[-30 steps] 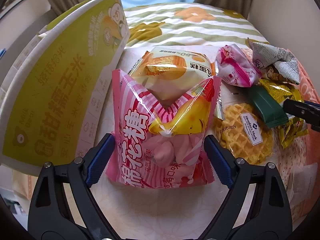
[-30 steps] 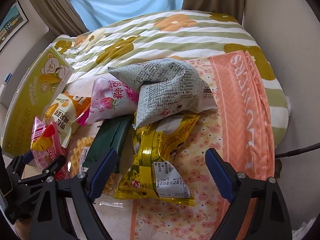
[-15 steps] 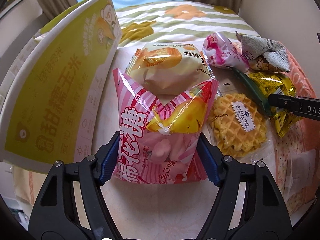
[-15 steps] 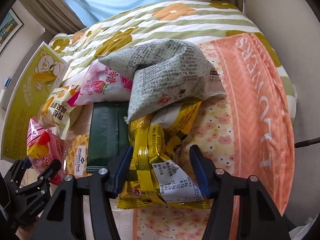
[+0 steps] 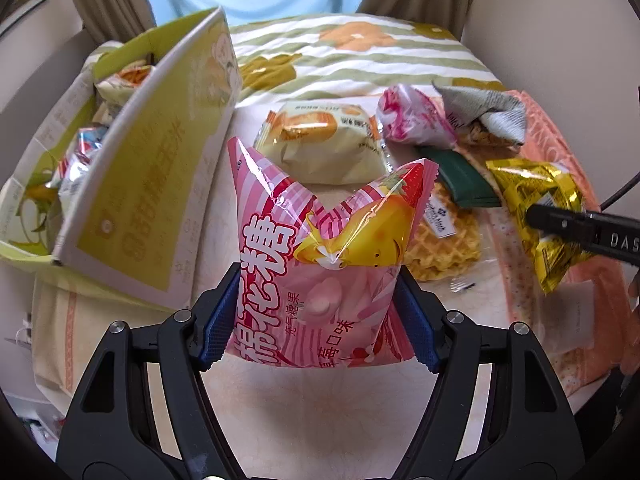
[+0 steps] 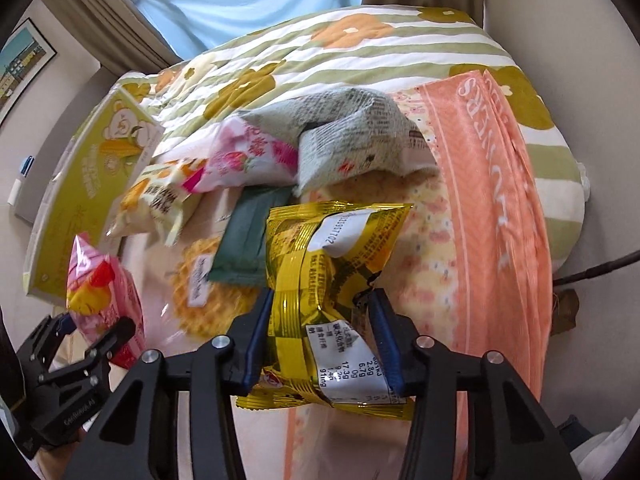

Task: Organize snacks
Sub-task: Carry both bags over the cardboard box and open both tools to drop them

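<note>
Now the left gripper (image 5: pixel 320 316) clamps a pink marshmallow bag (image 5: pixel 320 264) between its blue pads, squeezing the lower half so the top flares into two points. That bag hangs clear of the cream cloth (image 5: pixel 312 412) beneath, just right of the open yellow-green corn carton (image 5: pixel 132 200), which already holds several wrapped snacks. The right gripper (image 6: pixel 320 340) has its jaws closing on a gold foil snack packet (image 6: pixel 332 280); the pads press into both sides and the foil crumples between them, with the packet's white nutrition label facing the camera.

Behind the two held bags lies the remaining pile. A cream bread packet (image 5: pixel 324 144) sits behind the marshmallow bag, a wrapped waffle (image 5: pixel 444 240) lies flat on the cloth, and a dark green packet (image 5: pixel 460 178) overlaps the waffle's far edge. A small pink strawberry-print bag (image 5: pixel 412 120) and a newspaper-print bag (image 5: pixel 484 112) rest at the back, touching each other, near the peach towel (image 6: pixel 504 208) spread over the striped flowered quilt (image 6: pixel 360 56).
</note>
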### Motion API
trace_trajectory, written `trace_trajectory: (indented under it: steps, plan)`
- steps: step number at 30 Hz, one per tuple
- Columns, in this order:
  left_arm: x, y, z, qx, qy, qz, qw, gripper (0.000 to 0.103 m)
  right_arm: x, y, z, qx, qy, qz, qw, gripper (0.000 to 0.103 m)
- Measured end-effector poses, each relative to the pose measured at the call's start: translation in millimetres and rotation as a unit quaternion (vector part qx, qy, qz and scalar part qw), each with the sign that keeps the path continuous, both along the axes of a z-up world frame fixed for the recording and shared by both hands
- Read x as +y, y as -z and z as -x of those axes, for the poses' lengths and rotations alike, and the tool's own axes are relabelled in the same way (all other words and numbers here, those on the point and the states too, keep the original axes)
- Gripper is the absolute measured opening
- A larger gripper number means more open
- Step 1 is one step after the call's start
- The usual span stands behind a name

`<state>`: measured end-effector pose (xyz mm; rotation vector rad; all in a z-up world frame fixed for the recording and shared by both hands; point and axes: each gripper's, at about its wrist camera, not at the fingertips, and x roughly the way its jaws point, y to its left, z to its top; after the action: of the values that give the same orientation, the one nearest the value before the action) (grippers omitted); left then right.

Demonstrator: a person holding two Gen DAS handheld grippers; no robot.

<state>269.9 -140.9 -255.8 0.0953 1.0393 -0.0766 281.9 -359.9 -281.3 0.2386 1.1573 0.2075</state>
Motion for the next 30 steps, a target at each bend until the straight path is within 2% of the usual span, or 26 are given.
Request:
trace_trajectory:
  steps: [7,16,21,30]
  plan:
    - [-5,-49,23,-0.052,0.007,0.013,0.9985,0.070,2,-31,26,-0.024,0.001,-0.019,1.000,0.044]
    - [10,-119,36,-0.125,-0.001,0.034,0.9916,0.070,13,-96,38,-0.099,-0.014,-0.021,0.995,0.044]
    - [37,-150,30,-0.153,-0.020,0.043,0.9871,0.070,32,-126,31,-0.130,-0.027,-0.028,0.991,0.044]
    - [119,-172,1,-0.157,-0.041,0.048,0.9856,0.070,100,-157,4,-0.165,-0.060,-0.036,0.984,0.044]
